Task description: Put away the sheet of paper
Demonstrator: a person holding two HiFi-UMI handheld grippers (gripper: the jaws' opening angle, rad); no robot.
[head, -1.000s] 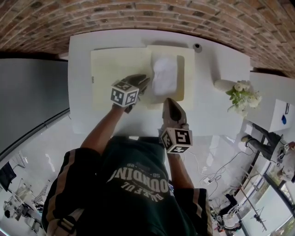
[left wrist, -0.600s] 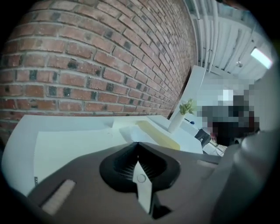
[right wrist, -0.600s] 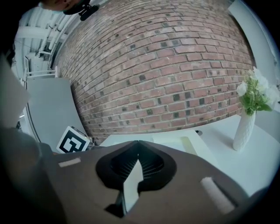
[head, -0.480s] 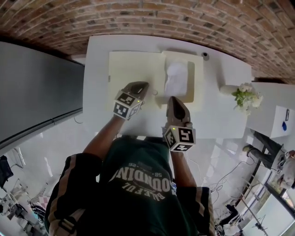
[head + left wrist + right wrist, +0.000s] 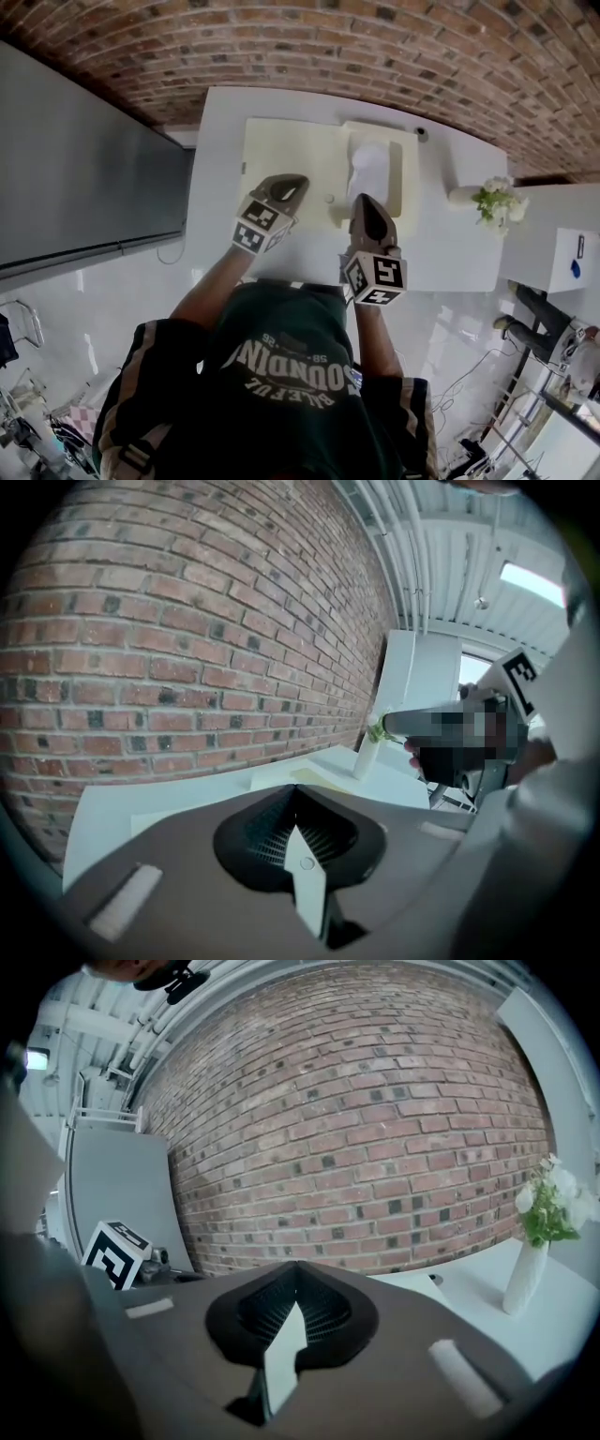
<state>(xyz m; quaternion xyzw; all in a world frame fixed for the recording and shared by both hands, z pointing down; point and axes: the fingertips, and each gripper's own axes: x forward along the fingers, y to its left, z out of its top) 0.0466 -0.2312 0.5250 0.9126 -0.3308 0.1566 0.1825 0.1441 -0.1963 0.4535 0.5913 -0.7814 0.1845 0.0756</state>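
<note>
Over at the far left of the head view stands a big grey panel (image 5: 84, 169), and right beside it begins the white worktop (image 5: 220, 169), pushed up against the brick wall (image 5: 375, 47) along the top of the frame. There's the cream folder (image 5: 291, 155), lying open and flat on the worktop just left of centre. Over its near left part is the left hand-held gripper (image 5: 286, 187), marker cube toward the person, nose toward the wall, and its own view shows the two jaws pressed together to a point. A little further right, here's the one that matters: the sheet of paper (image 5: 370, 169), white, lying on the right half of the open folder, with neither hand-held gripper on it. Just below it in the frame comes the right hand-held gripper (image 5: 368, 204), its tip over the near edge of that right half, close to the sheet; its view shows the jaws brought together as well, aimed across at the brickwork. Beyond the folder's upper right corner sits a small dark round object (image 5: 422, 134). Further right, near the worktop's right end, a white vase of pale flowers (image 5: 489, 199) stands well clear of the folder.
</note>
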